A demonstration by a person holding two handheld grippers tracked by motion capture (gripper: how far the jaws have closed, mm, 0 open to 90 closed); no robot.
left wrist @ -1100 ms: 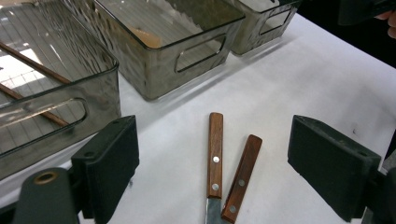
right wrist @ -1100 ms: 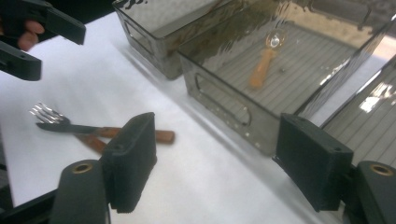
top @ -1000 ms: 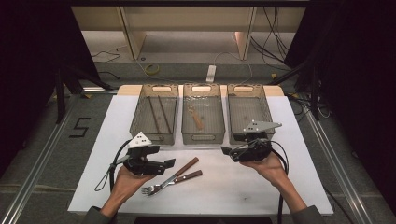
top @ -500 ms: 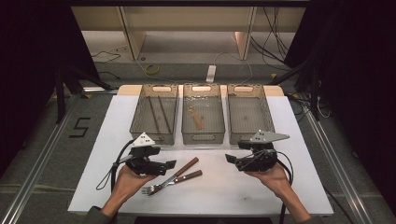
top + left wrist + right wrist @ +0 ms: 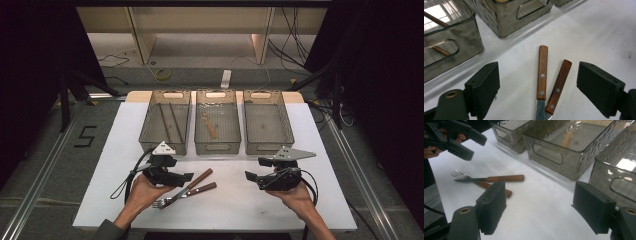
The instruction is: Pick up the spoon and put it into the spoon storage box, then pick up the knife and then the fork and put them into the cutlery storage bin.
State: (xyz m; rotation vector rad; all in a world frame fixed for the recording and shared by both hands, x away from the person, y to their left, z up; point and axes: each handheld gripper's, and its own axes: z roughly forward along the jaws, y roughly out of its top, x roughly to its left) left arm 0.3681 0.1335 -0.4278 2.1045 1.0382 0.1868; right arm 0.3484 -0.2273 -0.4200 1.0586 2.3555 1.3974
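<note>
A knife (image 5: 199, 177) and a fork (image 5: 204, 188), both with wooden handles, lie crossed on the white table (image 5: 230, 210) near its front. My left gripper (image 5: 188, 177) hovers just left of them, open, and its jaws point at the handles. In the left gripper view the knife handle (image 5: 542, 72) and fork handle (image 5: 559, 83) lie between the spread jaws of that gripper (image 5: 541, 76), untouched. My right gripper (image 5: 251, 176) is open and empty to the right of the cutlery. Its own view (image 5: 542, 206) shows the knife (image 5: 504, 178) and fork tines (image 5: 457, 173) ahead.
Three clear bins stand in a row at the back. The left bin (image 5: 148, 126) holds two chopsticks (image 5: 167, 122). The middle bin (image 5: 218, 148) holds a wooden spoon (image 5: 210, 127). Nothing shows in the right bin (image 5: 268, 148). The table edge runs close in front of both hands.
My right gripper has drawn back from the right bin toward the table's front and dropped lower, still open. The left gripper and the cutlery have stayed put.
</note>
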